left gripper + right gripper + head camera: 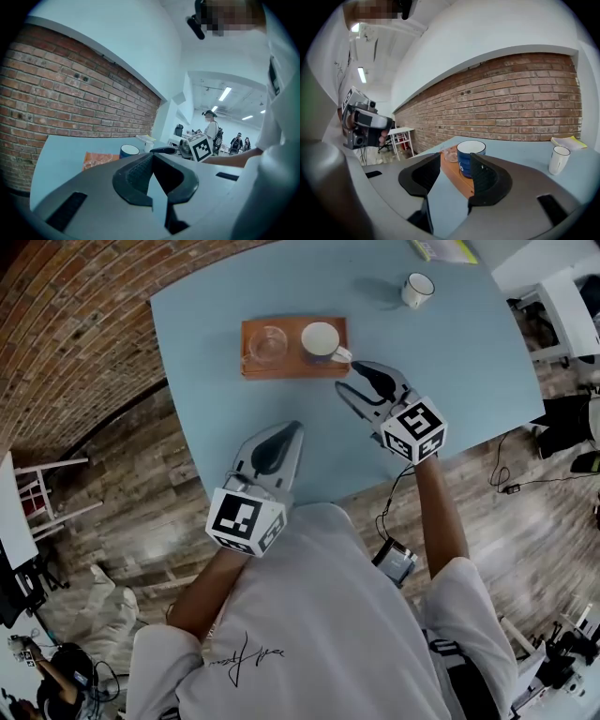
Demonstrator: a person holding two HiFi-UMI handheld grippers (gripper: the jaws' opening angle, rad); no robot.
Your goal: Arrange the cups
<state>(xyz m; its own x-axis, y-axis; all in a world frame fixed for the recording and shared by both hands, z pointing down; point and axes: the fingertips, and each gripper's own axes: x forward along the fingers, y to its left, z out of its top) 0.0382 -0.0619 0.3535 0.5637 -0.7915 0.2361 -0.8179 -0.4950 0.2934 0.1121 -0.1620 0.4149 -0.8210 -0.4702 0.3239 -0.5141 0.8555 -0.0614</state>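
A wooden tray (293, 367) sits at the middle of the light blue table (450, 362). On it stand a clear glass cup (269, 343) on the left and a blue mug (322, 339) with a white inside on the right. A white mug (418, 289) stands alone at the far right. My right gripper (350, 377) is open just in front of the blue mug, with nothing between its jaws; the blue mug (469, 157) shows beyond them. My left gripper (292, 427) is shut and empty near the table's front edge, well short of the tray (96, 160).
A yellow-green booklet (445, 249) lies at the table's far edge. A brick wall runs along the left. White furniture (562, 296) and cables stand on the wooden floor to the right. People stand in the background of the left gripper view.
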